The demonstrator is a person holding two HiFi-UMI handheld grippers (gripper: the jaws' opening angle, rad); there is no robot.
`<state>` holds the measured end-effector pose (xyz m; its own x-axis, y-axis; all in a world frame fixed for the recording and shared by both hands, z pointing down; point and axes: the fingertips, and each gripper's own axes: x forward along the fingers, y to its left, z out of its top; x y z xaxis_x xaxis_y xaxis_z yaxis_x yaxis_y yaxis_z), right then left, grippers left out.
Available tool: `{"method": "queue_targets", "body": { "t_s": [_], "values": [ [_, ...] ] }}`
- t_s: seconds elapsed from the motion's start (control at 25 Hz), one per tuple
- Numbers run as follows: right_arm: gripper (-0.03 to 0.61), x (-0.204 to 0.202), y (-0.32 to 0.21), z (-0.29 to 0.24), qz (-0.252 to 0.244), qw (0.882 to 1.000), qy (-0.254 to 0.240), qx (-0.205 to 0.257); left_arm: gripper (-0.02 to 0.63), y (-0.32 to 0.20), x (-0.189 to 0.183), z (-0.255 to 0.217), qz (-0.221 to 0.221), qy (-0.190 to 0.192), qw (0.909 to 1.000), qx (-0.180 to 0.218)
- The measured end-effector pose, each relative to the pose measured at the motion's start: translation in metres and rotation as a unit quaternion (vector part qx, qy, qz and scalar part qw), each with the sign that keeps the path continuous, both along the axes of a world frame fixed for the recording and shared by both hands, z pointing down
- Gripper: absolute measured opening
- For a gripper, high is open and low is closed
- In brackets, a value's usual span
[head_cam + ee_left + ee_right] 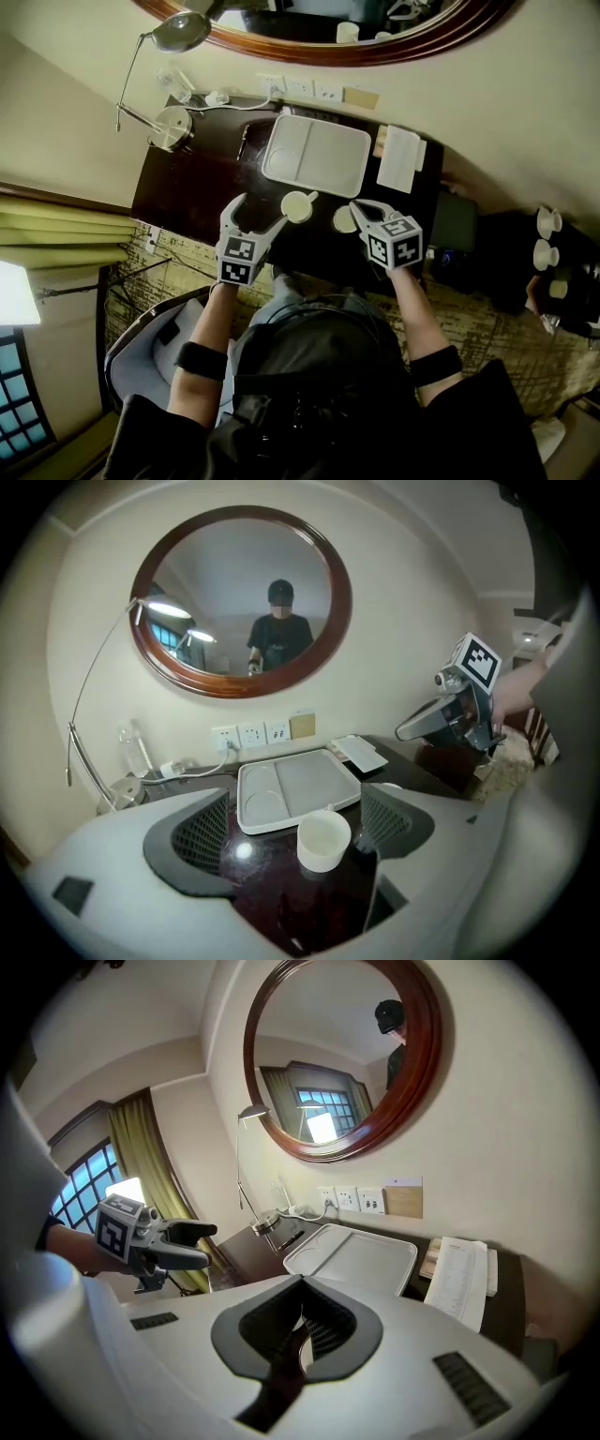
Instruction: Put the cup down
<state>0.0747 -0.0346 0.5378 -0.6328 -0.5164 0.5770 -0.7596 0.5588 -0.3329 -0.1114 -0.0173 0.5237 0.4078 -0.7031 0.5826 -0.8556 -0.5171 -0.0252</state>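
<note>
Desk: dark top [187, 187] is lying under an oval mirror [328, 52], carrying a white tray [319, 155].
Left gripper [258, 214]: jaws are standing wide, gripping nothing.
Cup [297, 206]: is sitting upright on the desk just ahead of those jaws, touching neither.
Right gripper [361, 208]: jaws are pressing together, empty.
Progress: cup is looking already set down and released; only withdrawing seems left.
</note>
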Motion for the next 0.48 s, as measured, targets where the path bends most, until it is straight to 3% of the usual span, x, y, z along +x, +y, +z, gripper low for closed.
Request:
{"method": "queue_targets", "body": {
  "t_s": [0.2,0.48],
  "values": [
    [0.0,-0.003,0.003,-0.004,-0.024,1.0,0.003,0.003,0.312,0.01,-0.005,-0.015,-0.045,0.006,0.9989,0.014],
    [0.0,0.002,0.006,-0.002,-0.046,0.999,0.009,0.004,0.197,0.021,0.0,-0.029,-0.088,0.026,0.9957,0.016]
  ]
}}
